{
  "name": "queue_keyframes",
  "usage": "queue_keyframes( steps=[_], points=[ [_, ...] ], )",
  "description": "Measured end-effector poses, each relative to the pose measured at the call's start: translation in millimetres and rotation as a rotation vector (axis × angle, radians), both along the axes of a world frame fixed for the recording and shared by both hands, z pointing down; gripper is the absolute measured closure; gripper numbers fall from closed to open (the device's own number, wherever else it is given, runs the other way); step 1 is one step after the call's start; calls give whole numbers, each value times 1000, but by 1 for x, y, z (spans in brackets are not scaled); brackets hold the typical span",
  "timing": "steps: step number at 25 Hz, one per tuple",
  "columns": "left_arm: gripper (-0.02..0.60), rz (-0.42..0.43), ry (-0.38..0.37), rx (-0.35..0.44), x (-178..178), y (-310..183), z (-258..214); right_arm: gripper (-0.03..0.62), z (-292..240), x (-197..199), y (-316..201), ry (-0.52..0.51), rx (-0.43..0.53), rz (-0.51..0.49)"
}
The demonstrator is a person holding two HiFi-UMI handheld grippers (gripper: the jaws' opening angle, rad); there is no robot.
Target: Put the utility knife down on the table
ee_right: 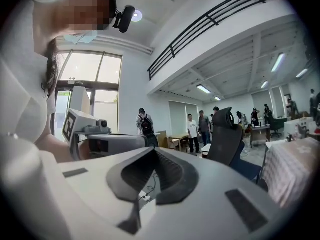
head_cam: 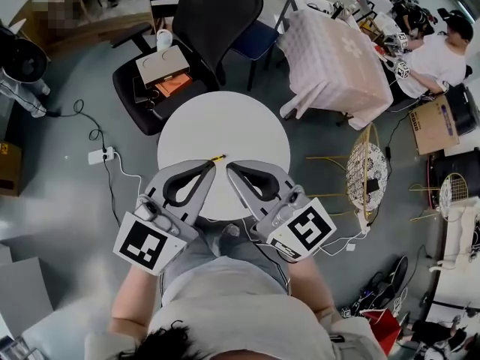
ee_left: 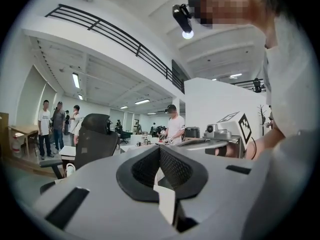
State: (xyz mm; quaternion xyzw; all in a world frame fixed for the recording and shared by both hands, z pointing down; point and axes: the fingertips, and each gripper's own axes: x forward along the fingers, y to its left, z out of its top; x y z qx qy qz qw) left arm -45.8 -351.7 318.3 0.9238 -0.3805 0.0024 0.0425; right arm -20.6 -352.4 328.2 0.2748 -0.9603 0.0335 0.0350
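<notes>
your left gripper [head_cam: 212, 163] is clamped shut. the utility knife [head_cam: 218, 157] shows only as a yellow sliver at its tips, likely pinched there, over the white table [head_cam: 225, 118]. your right gripper [head_cam: 229, 166] is closed on nothing. the put-down looks undone: lower the left, then let go.

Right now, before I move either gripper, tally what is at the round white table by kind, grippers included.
Grippers: 2, the left gripper and the right gripper
Utility knife: 1, at the left gripper's tip
Round table: 1
Total: 4
</notes>
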Motion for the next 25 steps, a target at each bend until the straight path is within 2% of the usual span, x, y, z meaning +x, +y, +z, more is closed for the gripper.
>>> queue_keyframes(
  steps=[10,25],
  points=[
    [572,20,10,35,8,6,-13,586,-22,5,7,-30,49,-19],
    [572,49,10,57,-3,-6,-23,588,-31,-7,-2,-43,76,-7]
  ],
)
